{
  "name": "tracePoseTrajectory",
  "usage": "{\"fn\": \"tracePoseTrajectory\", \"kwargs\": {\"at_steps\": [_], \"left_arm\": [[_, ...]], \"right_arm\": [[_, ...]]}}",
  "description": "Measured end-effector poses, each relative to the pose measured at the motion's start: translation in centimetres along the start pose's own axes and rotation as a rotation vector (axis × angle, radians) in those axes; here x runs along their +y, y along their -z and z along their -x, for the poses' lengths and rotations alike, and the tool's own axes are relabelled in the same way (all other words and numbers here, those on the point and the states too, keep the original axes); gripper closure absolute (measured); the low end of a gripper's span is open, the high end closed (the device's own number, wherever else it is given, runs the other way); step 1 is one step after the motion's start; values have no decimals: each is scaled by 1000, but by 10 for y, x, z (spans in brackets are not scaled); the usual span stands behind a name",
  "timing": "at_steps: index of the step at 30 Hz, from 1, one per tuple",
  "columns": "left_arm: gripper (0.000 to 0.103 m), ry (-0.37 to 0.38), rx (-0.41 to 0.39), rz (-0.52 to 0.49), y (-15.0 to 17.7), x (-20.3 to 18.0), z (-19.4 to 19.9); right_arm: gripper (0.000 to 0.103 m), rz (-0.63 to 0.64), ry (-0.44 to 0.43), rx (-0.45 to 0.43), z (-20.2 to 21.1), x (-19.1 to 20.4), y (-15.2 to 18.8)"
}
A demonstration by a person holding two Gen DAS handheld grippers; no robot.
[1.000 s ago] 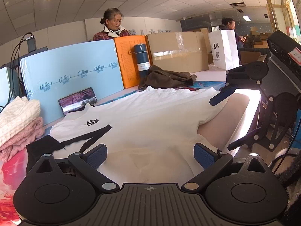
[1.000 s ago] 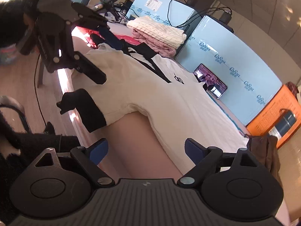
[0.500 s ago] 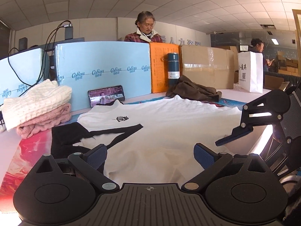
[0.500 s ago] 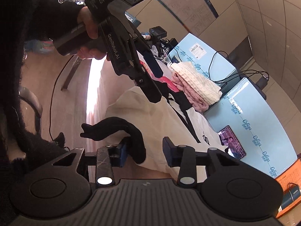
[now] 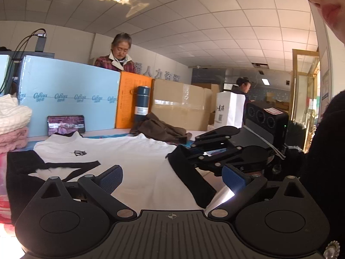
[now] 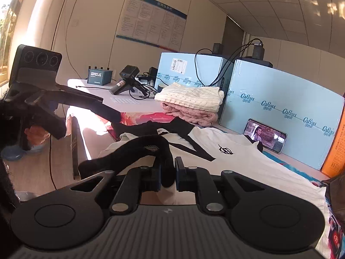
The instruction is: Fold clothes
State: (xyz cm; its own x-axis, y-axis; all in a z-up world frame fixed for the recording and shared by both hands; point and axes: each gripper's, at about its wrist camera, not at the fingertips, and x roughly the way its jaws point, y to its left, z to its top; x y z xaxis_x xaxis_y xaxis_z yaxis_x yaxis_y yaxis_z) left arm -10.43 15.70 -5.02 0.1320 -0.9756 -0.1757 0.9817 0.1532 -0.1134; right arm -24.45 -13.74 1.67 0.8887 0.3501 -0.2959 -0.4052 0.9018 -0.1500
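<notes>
A white T-shirt [image 5: 129,159] with black sleeves and a small black chest logo lies flat on the table; it also shows in the right wrist view [image 6: 248,161]. My right gripper [image 6: 167,173] is shut on the shirt's black sleeve cuff [image 6: 151,145] and holds it lifted over the shirt body. In the left wrist view that gripper [image 5: 194,151] pinches the black sleeve [image 5: 189,179] at the right. My left gripper [image 5: 172,177] is open and empty, low over the shirt's near edge. In the right wrist view it [image 6: 90,116] hovers at the left.
Folded cream and pink sweaters [image 6: 192,103] are stacked at the table's left end. A phone [image 5: 65,125] leans on light blue boxes [image 5: 69,95]. A dark bottle [image 5: 142,103], a brown garment [image 5: 159,129], an orange box and cardboard boxes stand behind. The table edge runs near me.
My right gripper closed on the black sleeve cuff and lifted it up and inward over the shirt. My left gripper stayed open and shifted a little.
</notes>
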Motion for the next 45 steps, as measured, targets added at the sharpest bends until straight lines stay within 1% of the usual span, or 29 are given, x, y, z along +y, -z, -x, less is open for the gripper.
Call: {"fn": "tracePoseTrajectory", "kwargs": {"at_steps": [2,4,6,9,10,11,13,15,17,19,21,22,23,24,25,26,27,29,30,32,33,34,35,36,37,38,39,42,45], "left_arm": [[3,54,31,-27,2,-6,-11],[3,13,71,-76,7,-12,-25],[4,-85,123,-175,14,-22,-41],[4,-247,140,-441,30,-46,-58],[4,-304,133,-512,36,-52,-62],[4,-349,123,-566,41,-57,-66],[5,-391,100,-627,46,-62,-70],[5,-427,70,-599,46,-60,-73],[5,-465,5,-552,46,-61,-77],[5,-461,-64,-526,52,-69,-82],[5,-500,-97,-557,61,-77,-89],[13,-520,-112,-574,66,-80,-93],[17,-542,-118,-572,66,-80,-94],[25,-552,-125,-545,64,-78,-91],[39,-559,-133,-516,61,-75,-89],[46,-555,-138,-486,56,-70,-85],[62,-536,-140,-469,51,-67,-80],[65,-486,-164,-431,41,-64,-66],[68,-462,-179,-421,36,-64,-61],[81,-400,-202,-384,29,-60,-55],[92,-411,-196,-362,28,-55,-56],[96,-428,-188,-340,27,-50,-57],[97,-445,-181,-318,26,-45,-58],[98,-451,-179,-292,26,-39,-58],[98,-440,-188,-252,25,-34,-55],[98,-433,-200,-230,23,-32,-52],[98,-427,-211,-210,22,-30,-49],[98,-453,-240,-199,14,-22,-45],[98,-461,-258,-168,7,-11,-43]], "right_arm": [[92,-61,16,-7,-2,-9,0],[92,-128,19,-27,-1,-16,-2],[92,-196,0,-46,1,-23,-5],[92,-267,-29,-42,0,-29,-6],[92,-288,-35,-38,0,-30,-6],[92,-307,-39,-33,0,-31,-6],[92,-348,-51,-32,0,-33,-5],[92,-378,-53,-43,3,-34,-5],[92,-418,-47,-65,6,-36,-5],[92,-475,-43,-98,11,-38,-4],[92,-506,-33,-125,15,-37,-2],[92,-516,-27,-136,17,-37,-1],[92,-526,-19,-145,19,-36,0],[92,-531,-11,-148,20,-35,1],[92,-530,-1,-147,22,-34,2],[92,-521,10,-142,23,-33,3],[91,-509,15,-134,24,-31,5],[91,-474,32,-111,25,-26,6],[91,-450,42,-93,24,-23,7],[90,-407,61,-65,22,-15,9],[88,-398,63,-59,22,-12,10],[88,-391,63,-56,22,-10,12],[81,-383,63,-53,22,-8,13],[65,-375,64,-49,23,-5,14],[56,-363,70,-41,23,-4,15],[42,-345,83,-26,24,-2,17],[36,-328,103,-6,26,-2,19],[36,-286,187,83,31,-8,27],[36,-243,296,199,34,-19,40]]}}
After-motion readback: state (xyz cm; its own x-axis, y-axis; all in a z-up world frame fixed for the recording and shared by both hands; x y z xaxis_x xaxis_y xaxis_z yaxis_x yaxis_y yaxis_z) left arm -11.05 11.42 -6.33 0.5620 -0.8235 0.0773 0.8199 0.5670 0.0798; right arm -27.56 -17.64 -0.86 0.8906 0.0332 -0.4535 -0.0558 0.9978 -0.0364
